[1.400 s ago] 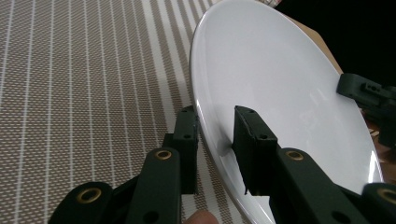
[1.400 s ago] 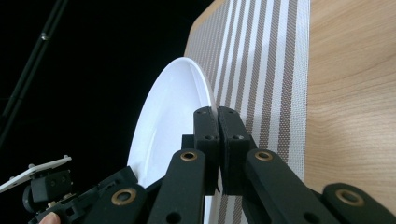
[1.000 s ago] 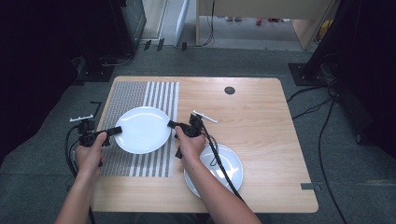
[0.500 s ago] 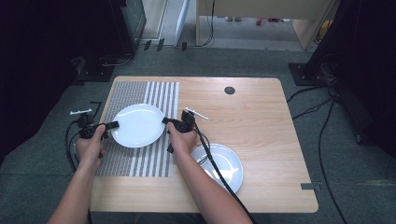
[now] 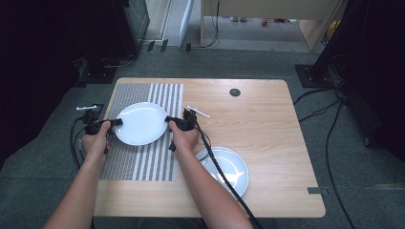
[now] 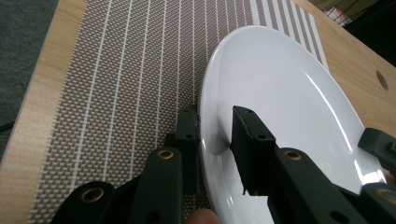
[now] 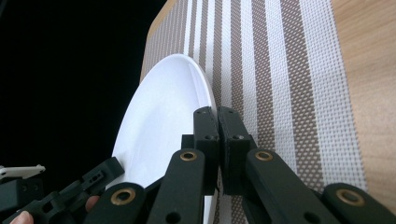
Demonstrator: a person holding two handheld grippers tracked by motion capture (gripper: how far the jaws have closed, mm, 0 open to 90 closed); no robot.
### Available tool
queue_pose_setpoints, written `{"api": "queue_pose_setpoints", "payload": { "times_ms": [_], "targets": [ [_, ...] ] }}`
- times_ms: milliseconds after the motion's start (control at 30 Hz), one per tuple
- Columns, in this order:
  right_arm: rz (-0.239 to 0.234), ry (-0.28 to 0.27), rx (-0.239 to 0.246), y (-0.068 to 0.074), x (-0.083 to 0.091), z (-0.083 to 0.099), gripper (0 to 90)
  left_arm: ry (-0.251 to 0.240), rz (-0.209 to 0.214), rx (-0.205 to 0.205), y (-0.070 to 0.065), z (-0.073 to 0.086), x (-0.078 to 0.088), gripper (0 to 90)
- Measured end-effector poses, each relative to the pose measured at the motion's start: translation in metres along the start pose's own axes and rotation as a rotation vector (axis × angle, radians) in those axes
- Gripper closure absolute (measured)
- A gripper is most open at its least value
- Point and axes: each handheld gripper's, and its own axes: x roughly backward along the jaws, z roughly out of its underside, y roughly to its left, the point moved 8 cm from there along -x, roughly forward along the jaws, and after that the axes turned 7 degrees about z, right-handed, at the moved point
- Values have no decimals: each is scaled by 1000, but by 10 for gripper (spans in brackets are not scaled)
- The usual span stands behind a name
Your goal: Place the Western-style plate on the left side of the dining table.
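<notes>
A white plate (image 5: pixel 141 123) hangs just over the striped placemat (image 5: pixel 143 162), carried between both grippers. My left gripper (image 5: pixel 116 122) grips its left rim. In the left gripper view the jaws (image 6: pixel 217 114) straddle the plate (image 6: pixel 289 102), one under the rim and one on the inner face. They have just been opening a little, with the rim still between them. My right gripper (image 5: pixel 168 119) pinches the right rim. In the right gripper view its jaws (image 7: pixel 217 112) stand nearly together on the thin edge of the plate (image 7: pixel 159 126).
A second white plate (image 5: pixel 229 164) lies on the bare wood at the near right, with the right gripper's cable trailing across it. The table has a small round hole (image 5: pixel 234 92) at the back. Dark carpet surrounds the table.
Both hands have carried the plate to the left and a little farther back over the placemat, slightly lower than before. The second plate has not moved.
</notes>
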Motion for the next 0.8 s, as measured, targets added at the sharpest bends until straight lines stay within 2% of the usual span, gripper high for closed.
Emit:
{"api": "queue_pose_setpoints", "payload": {
  "times_ms": [167,400,567,700,767,800],
  "targets": [
    [21,-3,8,-6,-6,-2,884,-5,2,36,3,0,-9,718],
    [28,-21,33,-5,-9,-5,884,-16,8,57,6,-1,-14,708],
    [37,-25,47,-4,-11,-5,884,-15,-7,54,9,0,-16,698],
    [46,-22,61,-6,-13,-5,880,-22,1,50,9,0,-17,698],
    [58,-24,76,-7,-14,-4,873,-22,-1,36,9,0,-18,692],
    [71,-32,103,-8,-15,-3,866,-18,-9,9,7,1,-18,663]
  ]
}}
